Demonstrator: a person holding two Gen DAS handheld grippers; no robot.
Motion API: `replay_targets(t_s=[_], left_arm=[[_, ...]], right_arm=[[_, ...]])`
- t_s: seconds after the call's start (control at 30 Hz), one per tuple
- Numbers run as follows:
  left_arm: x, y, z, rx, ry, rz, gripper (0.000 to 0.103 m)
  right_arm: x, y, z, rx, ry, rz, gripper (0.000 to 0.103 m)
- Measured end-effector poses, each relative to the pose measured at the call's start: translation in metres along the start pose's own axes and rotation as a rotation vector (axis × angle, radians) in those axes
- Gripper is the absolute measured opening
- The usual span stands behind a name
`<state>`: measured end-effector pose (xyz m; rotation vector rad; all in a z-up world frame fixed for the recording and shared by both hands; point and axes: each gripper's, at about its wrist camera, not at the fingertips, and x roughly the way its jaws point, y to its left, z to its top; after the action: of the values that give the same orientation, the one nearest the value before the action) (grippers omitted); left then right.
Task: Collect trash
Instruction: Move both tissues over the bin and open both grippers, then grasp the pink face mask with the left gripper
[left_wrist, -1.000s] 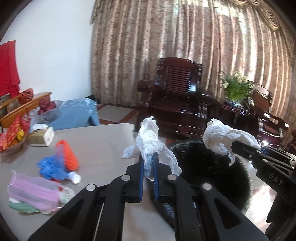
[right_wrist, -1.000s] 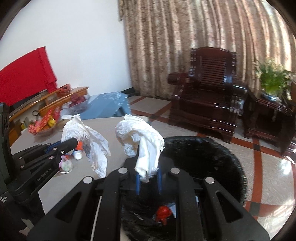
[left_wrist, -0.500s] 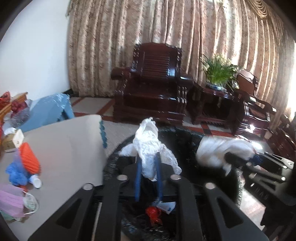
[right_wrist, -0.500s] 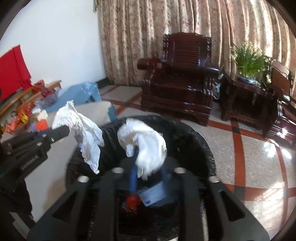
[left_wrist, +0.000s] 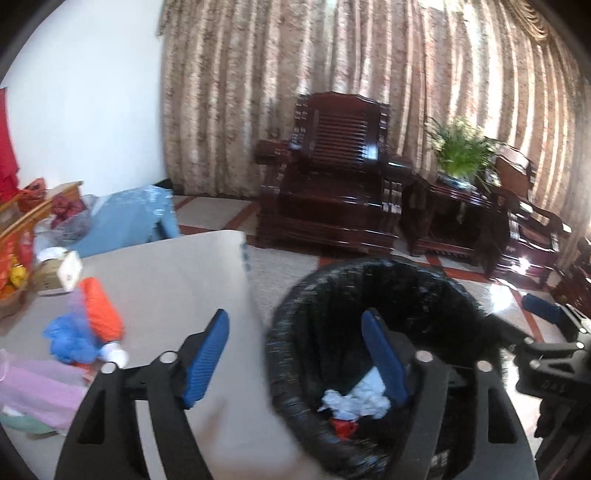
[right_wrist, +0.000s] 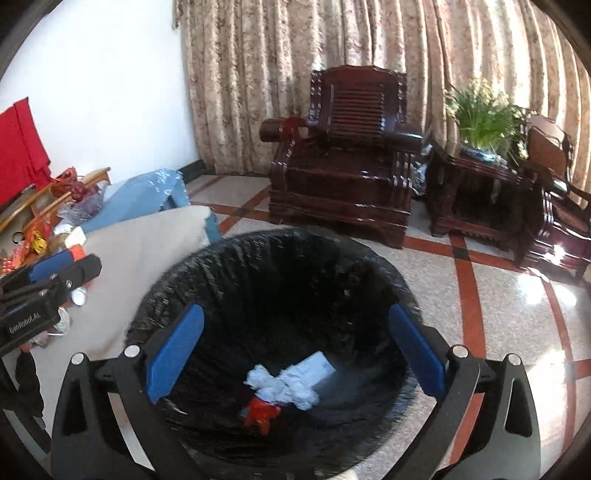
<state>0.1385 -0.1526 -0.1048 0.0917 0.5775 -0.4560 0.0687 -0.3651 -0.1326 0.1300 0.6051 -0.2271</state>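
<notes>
Tissues (right_wrist: 282, 386) lie in the black-lined bin (right_wrist: 229, 258); our left gripper (left_wrist: 295, 354) and right gripper (right_wrist: 295, 347) are opening, nothing between the jaws.

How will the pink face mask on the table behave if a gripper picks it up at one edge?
The pink face mask lies flat and thin, so it probably is floppy and will hang and fold. It looks light, likely needing little force. Being thin, it may be hard to pinch off the table.

A home living room, carved dark wooden armchair (right_wrist: 340, 155) at the far side, heavy patterned curtains (right_wrist: 369, 44) behind, potted plant (right_wrist: 484, 114) right, polished tiled floor (right_wrist: 498, 295).
</notes>
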Motion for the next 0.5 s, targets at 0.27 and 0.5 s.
replay_targets(t_s=[0.27, 0.5], left_arm=[[-0.046, 0.084, -0.016, -0.080, -0.029, 0.185, 0.076], [-0.081, 0.167, -0.044, -0.150, -0.039, 0.396, 0.076]], right_arm=[[0.000, 0.078, 0.014, -0.067, -0.025, 0.151, 0.098], [0.007, 0.159, 0.013, -0.144, -0.028, 0.277, 0.098]])
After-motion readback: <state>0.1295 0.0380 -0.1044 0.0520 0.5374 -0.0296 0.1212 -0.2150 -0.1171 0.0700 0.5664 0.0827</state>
